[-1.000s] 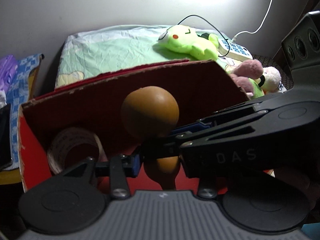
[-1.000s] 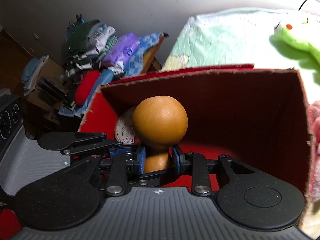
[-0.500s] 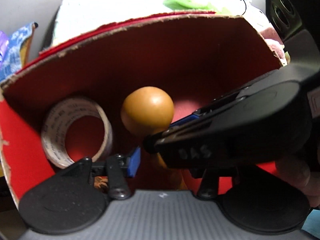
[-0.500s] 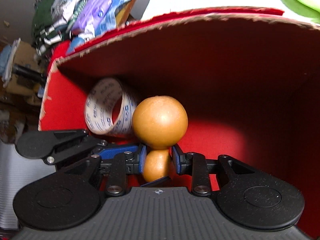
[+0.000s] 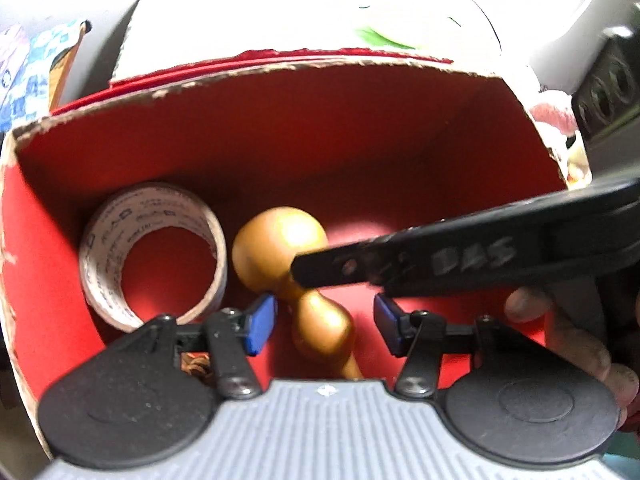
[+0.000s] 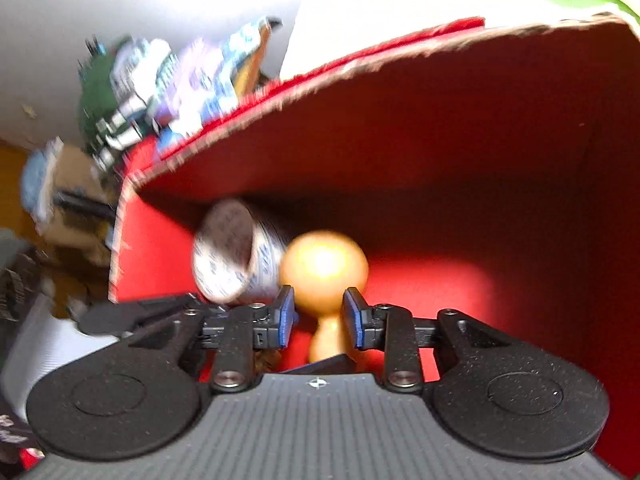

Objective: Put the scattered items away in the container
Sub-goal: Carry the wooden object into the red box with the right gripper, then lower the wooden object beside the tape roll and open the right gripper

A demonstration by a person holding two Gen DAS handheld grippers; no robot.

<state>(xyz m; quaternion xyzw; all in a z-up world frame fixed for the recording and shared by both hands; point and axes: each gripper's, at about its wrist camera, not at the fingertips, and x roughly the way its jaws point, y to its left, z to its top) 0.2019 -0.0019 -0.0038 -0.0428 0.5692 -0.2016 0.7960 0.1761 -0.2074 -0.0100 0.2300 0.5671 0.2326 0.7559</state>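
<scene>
A brown gourd-shaped wooden piece (image 5: 280,248) lies on the floor of the red cardboard box (image 5: 360,120), next to a roll of printed tape (image 5: 152,256). My left gripper (image 5: 324,322) is open over the piece's narrow part, its blue pads apart on either side. My right gripper (image 6: 318,318) is open, its pads standing off the piece's neck (image 6: 324,264). The right gripper's black arm (image 5: 460,256) crosses the left wrist view from the right. The tape roll (image 6: 232,256) sits left of the piece in the right wrist view.
The box's torn far wall (image 6: 400,120) rises behind the items. A pale bedspread with a green plush toy (image 5: 380,36) lies beyond the box. A pile of clothes and packets (image 6: 160,80) stands to the left. A black speaker (image 5: 608,88) is at the right.
Both grippers came down into the box. The right gripper opened and let go of the wooden piece, which now lies on the box floor by the tape roll.
</scene>
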